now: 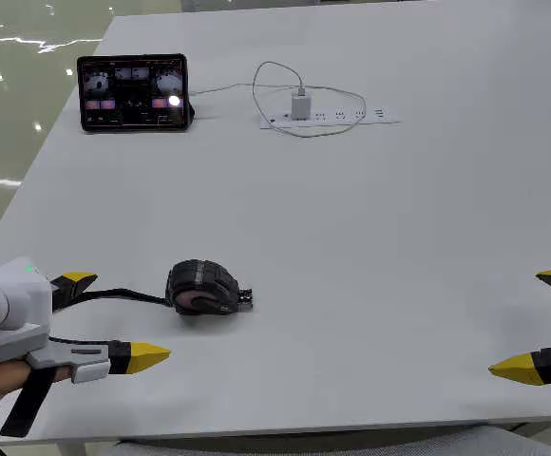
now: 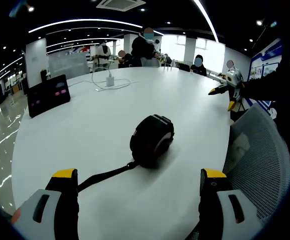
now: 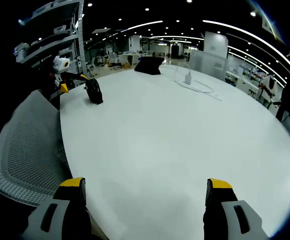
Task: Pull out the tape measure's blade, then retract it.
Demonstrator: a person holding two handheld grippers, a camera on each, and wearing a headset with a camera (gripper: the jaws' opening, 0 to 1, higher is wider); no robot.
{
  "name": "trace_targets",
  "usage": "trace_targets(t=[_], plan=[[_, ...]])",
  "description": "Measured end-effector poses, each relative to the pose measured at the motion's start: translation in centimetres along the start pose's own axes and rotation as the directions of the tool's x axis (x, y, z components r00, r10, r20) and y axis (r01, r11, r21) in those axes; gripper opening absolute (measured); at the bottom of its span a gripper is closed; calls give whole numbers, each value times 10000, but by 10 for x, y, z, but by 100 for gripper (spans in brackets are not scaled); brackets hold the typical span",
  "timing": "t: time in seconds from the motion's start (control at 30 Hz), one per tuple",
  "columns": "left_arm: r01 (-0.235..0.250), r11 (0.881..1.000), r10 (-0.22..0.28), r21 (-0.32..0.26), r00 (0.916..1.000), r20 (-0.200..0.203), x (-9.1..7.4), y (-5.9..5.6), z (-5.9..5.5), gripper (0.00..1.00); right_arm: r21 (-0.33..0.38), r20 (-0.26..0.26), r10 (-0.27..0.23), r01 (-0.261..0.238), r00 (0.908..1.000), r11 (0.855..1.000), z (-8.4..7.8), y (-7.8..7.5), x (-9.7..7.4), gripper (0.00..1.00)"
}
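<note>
A black tape measure [image 1: 202, 288] lies on the white table [image 1: 351, 237], its black wrist strap [image 1: 114, 295] trailing left. My left gripper [image 1: 119, 318] stands open at the front left, its yellow-tipped jaws on either side of the strap, a little short of the case. In the left gripper view the tape measure [image 2: 152, 139] sits ahead between the jaws of the left gripper [image 2: 139, 175]. My right gripper [image 1: 546, 323] is open at the front right edge, far from the case. In the right gripper view the tape measure [image 3: 93, 91] is small at the far left, and the right gripper [image 3: 145, 185] holds nothing.
A dark tablet [image 1: 133, 91] stands at the back left. A white power strip [image 1: 331, 118] with a charger and looped cable [image 1: 299, 100] lies at the back centre. A grey mesh chair back [image 2: 260, 160] is beside the table's front edge. People sit at the far end.
</note>
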State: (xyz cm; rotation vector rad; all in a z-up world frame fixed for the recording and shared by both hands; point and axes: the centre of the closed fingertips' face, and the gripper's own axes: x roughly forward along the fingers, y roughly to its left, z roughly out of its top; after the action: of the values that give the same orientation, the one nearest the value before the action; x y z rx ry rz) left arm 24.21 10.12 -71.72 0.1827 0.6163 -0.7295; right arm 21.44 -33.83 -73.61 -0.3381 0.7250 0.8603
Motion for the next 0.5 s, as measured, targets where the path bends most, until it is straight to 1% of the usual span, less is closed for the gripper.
trace_targets(t=[0.1, 0.17, 0.23, 0.5], plan=[[55, 10000, -55, -29, 9999, 94, 0, 0, 2, 99, 50, -4, 22, -22, 10000, 10000, -1, 2, 0, 99], [264, 9993, -262, -260, 9996, 67, 1, -4, 0, 99, 9, 54, 38, -38, 10000, 10000, -1, 3, 0, 99], [208, 9997, -208, -87, 9998, 30, 1, -3, 0, 99, 29, 54, 24, -24, 10000, 10000, -1, 3, -1, 99], [179, 9998, -180, -83, 9998, -60, 0, -2, -2, 99, 30, 71, -17, 17, 10000, 10000, -1, 1, -2, 99]])
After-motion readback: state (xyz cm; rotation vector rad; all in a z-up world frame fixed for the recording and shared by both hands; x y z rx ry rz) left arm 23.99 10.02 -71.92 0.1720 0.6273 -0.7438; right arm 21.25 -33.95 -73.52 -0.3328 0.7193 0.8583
